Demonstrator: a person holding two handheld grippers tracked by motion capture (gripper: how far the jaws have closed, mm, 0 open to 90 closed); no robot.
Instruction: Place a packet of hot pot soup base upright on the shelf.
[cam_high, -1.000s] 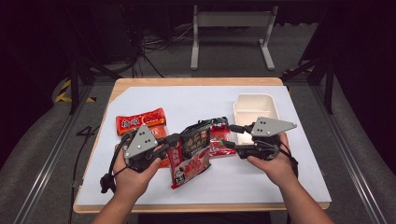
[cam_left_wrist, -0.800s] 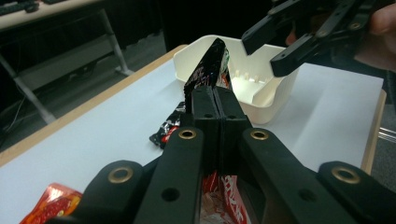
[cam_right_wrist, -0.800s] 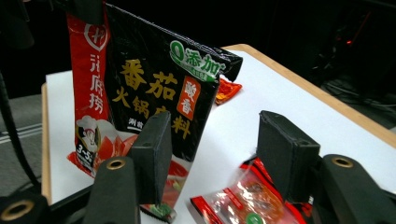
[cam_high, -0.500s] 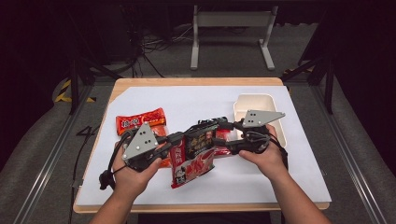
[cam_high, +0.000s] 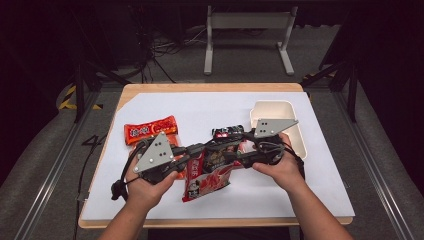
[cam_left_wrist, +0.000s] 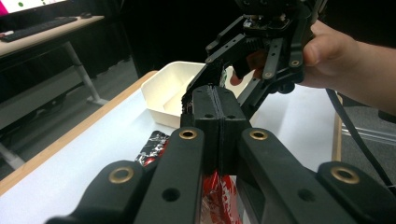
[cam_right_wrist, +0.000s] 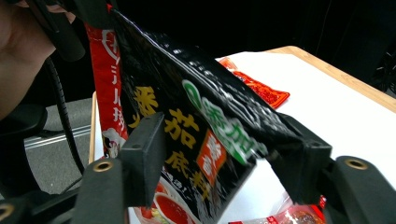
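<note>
The right gripper (cam_high: 235, 156) has slid in along the black-and-red glossy foil sachet (cam_high: 212, 167) since 1 second ago, its jaws just narrowing but not pinching (sachet between them). The left gripper (cam_high: 192, 152) stays clamped on the sachet's edge above the white sheet (cam_high: 280, 195), so transfer looks unfinished.

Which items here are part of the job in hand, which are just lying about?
In the job:
- black-and-red sauce packet, held up between both grippers
- left gripper, shut on its edge
- right gripper, jaws around it

Lying about:
- orange-red snack packet
- cream tray
- small packet near the tray
</note>
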